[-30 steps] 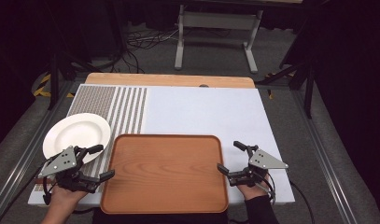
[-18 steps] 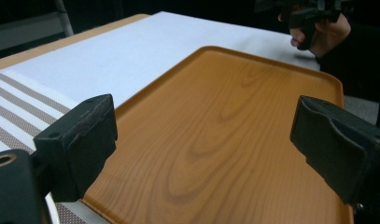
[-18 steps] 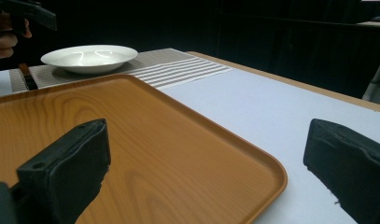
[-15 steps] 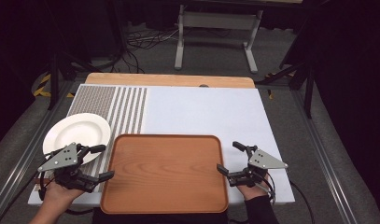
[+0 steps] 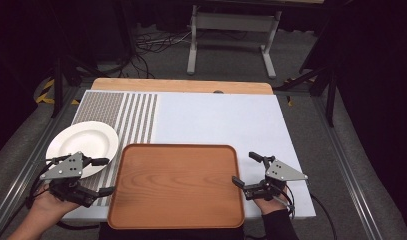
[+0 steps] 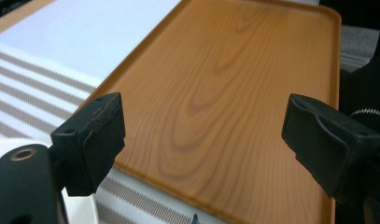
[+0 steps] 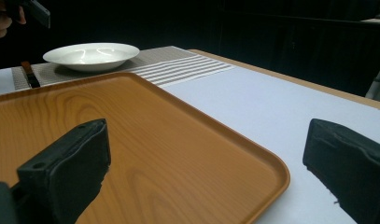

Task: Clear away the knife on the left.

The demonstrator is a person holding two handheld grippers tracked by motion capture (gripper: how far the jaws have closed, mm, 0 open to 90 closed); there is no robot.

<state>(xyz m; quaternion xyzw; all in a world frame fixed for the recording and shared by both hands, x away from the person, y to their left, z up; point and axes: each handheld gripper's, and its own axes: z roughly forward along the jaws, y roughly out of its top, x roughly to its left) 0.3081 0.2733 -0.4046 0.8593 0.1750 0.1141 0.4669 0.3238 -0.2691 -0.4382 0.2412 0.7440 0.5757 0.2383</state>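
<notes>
A brown wooden tray (image 5: 176, 185) lies empty at the front middle of the table, and a white plate (image 5: 83, 142) sits left of it on the striped part of the mat. My left gripper (image 5: 108, 175) is open just off the tray's left edge, its jaws pointing at the tray (image 6: 225, 70), with the near rim of the plate under its top. At the tray's right edge my right gripper (image 5: 242, 168) is open too, one jaw by the rim and one over the white mat. In the gripper views both the left gripper (image 6: 206, 126) and the right gripper (image 7: 211, 154) hold nothing.
A white mat (image 5: 216, 120) with a grey striped band (image 5: 136, 115) covers the wooden table (image 5: 181, 86). In the right gripper view the plate (image 7: 91, 53) sits beyond the tray (image 7: 131, 121). A metal stand (image 5: 231, 30) and cables lie on the floor beyond the table.
My left gripper has drifted a little to the left, away from the tray's edge. The right gripper, the tray and the plate have hardly moved.
</notes>
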